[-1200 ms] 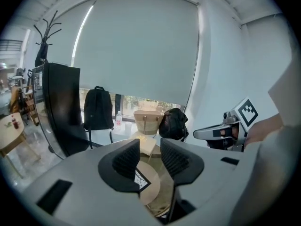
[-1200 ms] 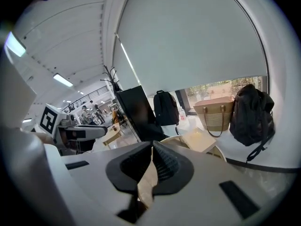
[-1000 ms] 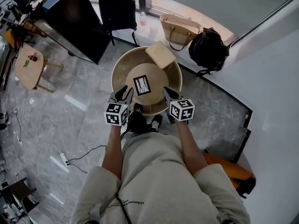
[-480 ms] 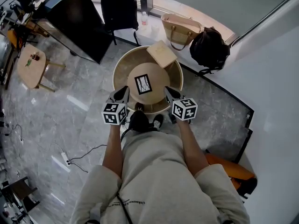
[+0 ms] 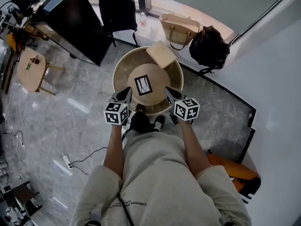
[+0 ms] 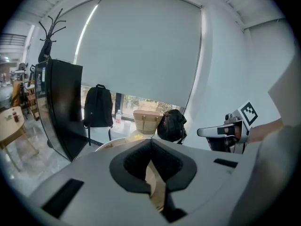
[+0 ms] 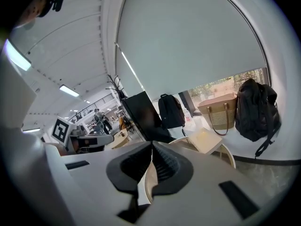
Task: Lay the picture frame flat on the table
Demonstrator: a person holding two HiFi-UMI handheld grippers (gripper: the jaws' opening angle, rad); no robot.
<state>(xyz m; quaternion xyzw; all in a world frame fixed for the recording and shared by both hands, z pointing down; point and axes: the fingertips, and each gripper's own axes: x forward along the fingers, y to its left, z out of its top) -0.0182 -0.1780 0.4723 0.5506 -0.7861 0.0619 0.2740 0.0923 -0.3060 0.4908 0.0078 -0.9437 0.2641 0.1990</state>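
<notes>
Picture frame (image 5: 143,84) sits near the centre of the round bench (image 5: 160,92), apparently lying flat, though it is small in the head view. Left hand-held gripper (image 5: 125,94) is at the near-left edge; its jaws have just been closing and now meet, with nothing between them. Right hand-held gripper (image 5: 170,94) is at the near-right edge, jaws pressed together and empty. Both are apart from the frame. A wooden board (image 5: 161,54) overhangs the far edge.
</notes>
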